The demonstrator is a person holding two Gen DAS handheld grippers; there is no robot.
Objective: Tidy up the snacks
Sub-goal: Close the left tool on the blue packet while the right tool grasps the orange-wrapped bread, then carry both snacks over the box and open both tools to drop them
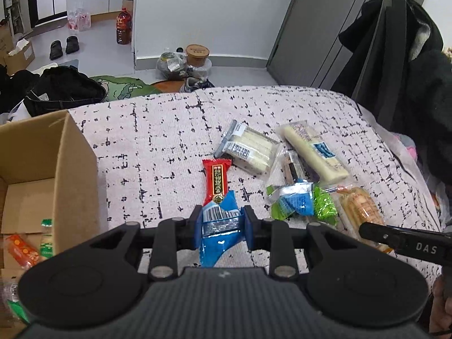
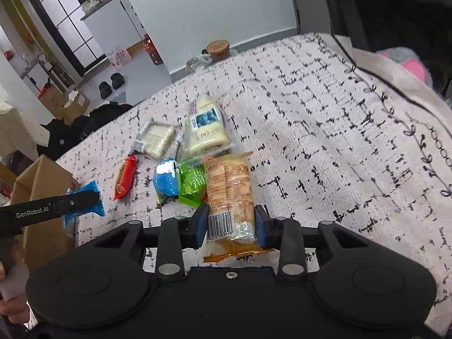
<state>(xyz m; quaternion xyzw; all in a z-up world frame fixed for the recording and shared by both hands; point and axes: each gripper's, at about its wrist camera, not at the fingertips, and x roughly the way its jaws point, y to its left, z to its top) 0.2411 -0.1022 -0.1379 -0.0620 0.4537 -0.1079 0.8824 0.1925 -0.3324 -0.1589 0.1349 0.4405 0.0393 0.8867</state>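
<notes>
Left wrist: left gripper clamped on blue packet, cardboard box just to its left, prob. its destination.

Right wrist: right gripper pinching orange snack pack; snack pile ahead-left w/ more to sort.

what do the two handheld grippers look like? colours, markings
Both match: the left gripper and right gripper have matte black bodies with two round housings, black linkage bars with silver pivot pins, and blue pads on the fingers. The body top between the housings is ribbed. Side-on, one finger reads "GenRobot.AI", the other "DAS", in white. No cables visible.
</notes>
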